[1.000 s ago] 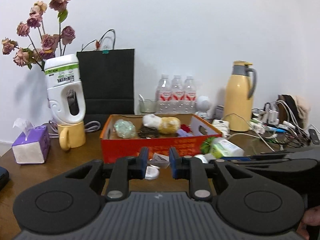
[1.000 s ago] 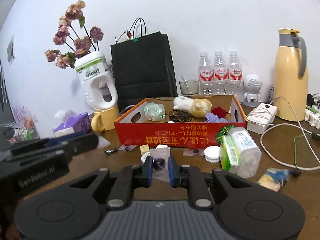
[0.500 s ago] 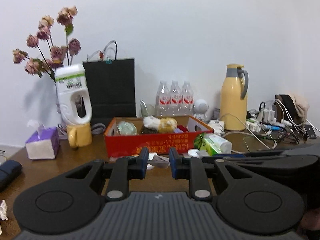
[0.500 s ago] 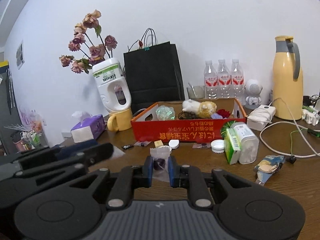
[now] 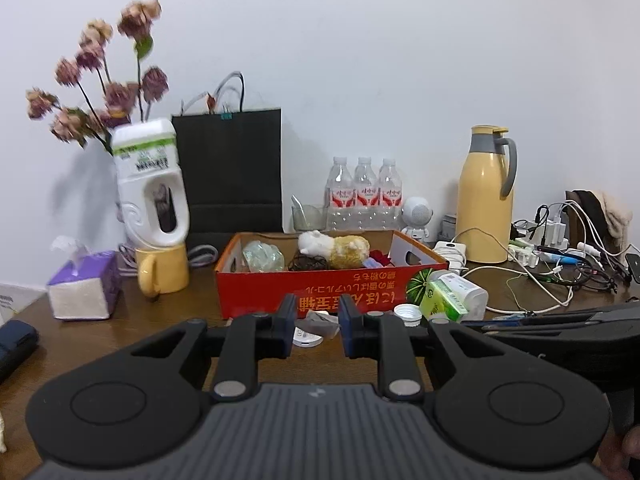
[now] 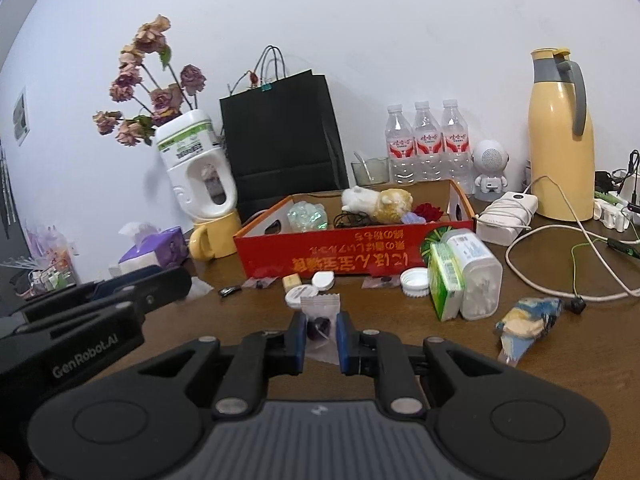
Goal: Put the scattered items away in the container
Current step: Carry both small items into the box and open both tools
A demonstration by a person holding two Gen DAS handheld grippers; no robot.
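Observation:
The red cardboard box [image 6: 360, 252] [image 5: 320, 280] stands mid-table and holds a plush toy [image 6: 380, 200], a clear crumpled wrap, a black cord and a red flower. My right gripper [image 6: 322, 334] is shut on a small clear packet [image 6: 319, 326] with a dark sweet inside, held above the table in front of the box. My left gripper [image 5: 316, 322] is open and empty, in front of the box. Scattered in front of the box lie white caps [image 6: 414, 280], a small yellow block [image 6: 291, 281], small packets, a cotton-swab tub [image 6: 474, 272] and a blue-yellow wrapper [image 6: 528, 318].
Behind the box stand a black paper bag [image 6: 280, 136], three water bottles [image 6: 428, 144], a yellow thermos [image 6: 560, 136] and a white jug with dried flowers on a yellow mug [image 6: 210, 236]. A purple tissue box [image 5: 84, 286] is at the left. Cables and chargers [image 5: 560, 256] clutter the right.
Both grippers pulled back from the box and then came closer to it again. The right gripper keeps the packet; the left stays open.

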